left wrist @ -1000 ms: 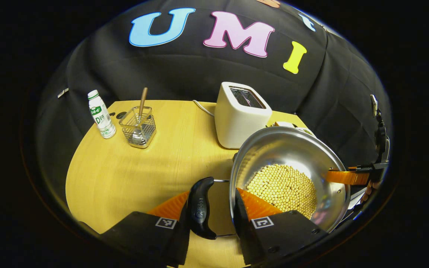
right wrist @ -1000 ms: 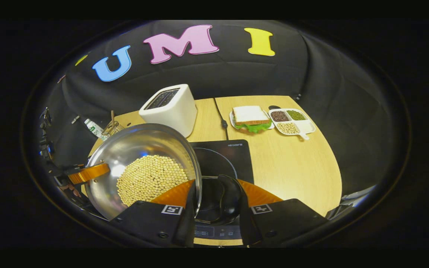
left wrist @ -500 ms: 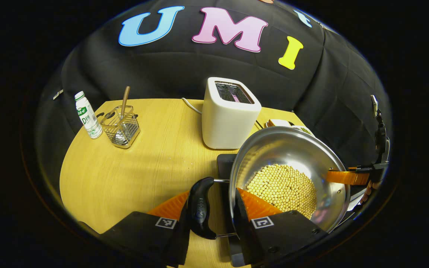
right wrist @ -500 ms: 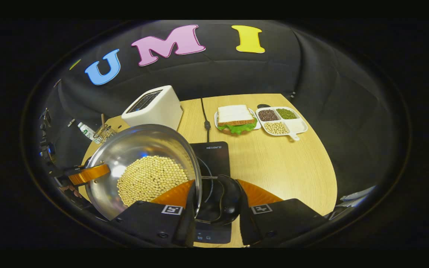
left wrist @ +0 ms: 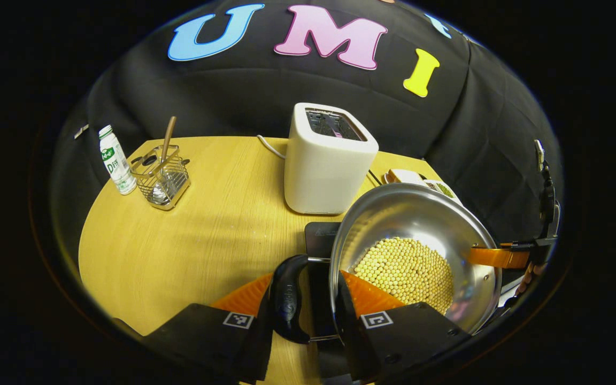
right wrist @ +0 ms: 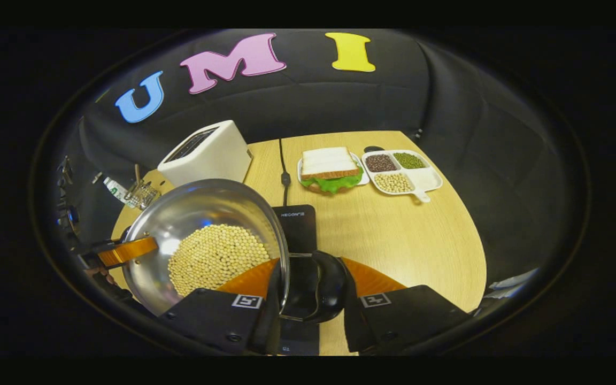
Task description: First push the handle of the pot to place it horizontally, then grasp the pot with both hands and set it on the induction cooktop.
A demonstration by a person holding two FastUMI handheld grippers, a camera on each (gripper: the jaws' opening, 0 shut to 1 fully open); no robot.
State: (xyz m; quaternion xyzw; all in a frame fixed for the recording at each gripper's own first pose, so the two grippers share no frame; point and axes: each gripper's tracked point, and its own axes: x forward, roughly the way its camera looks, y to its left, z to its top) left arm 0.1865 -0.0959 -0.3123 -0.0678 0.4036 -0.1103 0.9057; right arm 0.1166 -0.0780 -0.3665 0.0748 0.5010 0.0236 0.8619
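1. Left gripper view: jaws of our left gripper (left wrist: pixel 310 307) are closed on the pot's near side, one finger outside the black side handle (left wrist: pixel 288 299) and one inside the steel rim, so both press on it. We hold the pot (left wrist: pixel 415 251), with its layer of beans (left wrist: pixel 405 270), off the counter (left wrist: pixel 190 240). Across the bowl, our right gripper (left wrist: pixel 500 256) is at the far rim. Over the last second the toaster (left wrist: pixel 329 160), the bottle (left wrist: pixel 115 160) and the wire basket (left wrist: pixel 161 176) have slid leftward and away, and the dark cooktop (left wrist: pixel 321 238) has come into sight under the pot's near edge. We judge the carry has reached the cooktop's edge.

2. Right gripper view: jaws of our right gripper (right wrist: pixel 310 299) are likewise clamped across the rim and the other handle (right wrist: pixel 318 286). The cooktop (right wrist: pixel 297 224) now sits mostly behind and under the pot (right wrist: pixel 206 240), where before its ring lay open to the right. The sandwich (right wrist: pixel 329 171) and the divided tray (right wrist: pixel 401 171) rest well beyond. We take it that centring and lowering evenly, both sides together, is what remains; any tilt could spill beans.
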